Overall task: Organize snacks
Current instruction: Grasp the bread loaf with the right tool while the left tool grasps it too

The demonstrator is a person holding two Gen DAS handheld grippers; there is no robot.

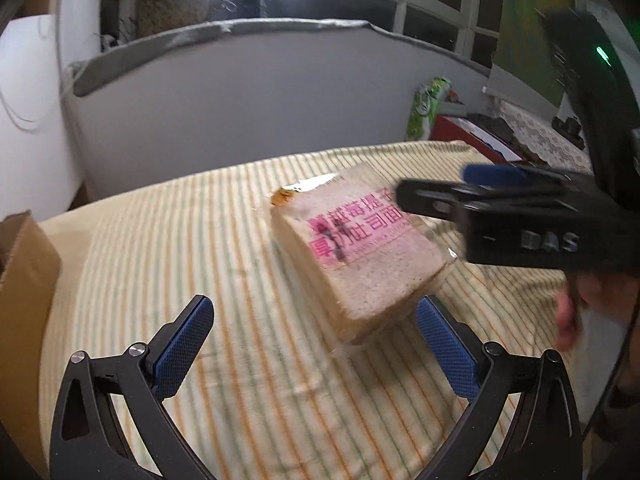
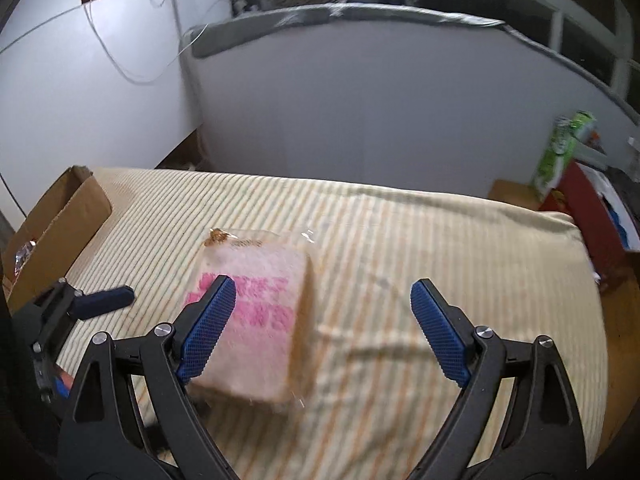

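A clear-wrapped pack of sliced toast bread (image 1: 360,256) with pink lettering lies flat on the striped cloth. My left gripper (image 1: 312,320) is open and empty, its right pad just beside the pack's near corner. My right gripper (image 2: 320,312) is open and empty above the pack (image 2: 256,320), which lies under its left finger. In the left wrist view the right gripper (image 1: 500,208) reaches in from the right over the pack's far right edge. In the right wrist view the left gripper (image 2: 96,300) shows at the left edge.
An open cardboard box (image 2: 60,216) stands at the table's left end, also in the left wrist view (image 1: 24,272). The striped cloth (image 2: 440,260) covers the table. A red box (image 2: 592,216) and a green bag (image 2: 560,152) sit beyond the right end. A grey wall is behind.
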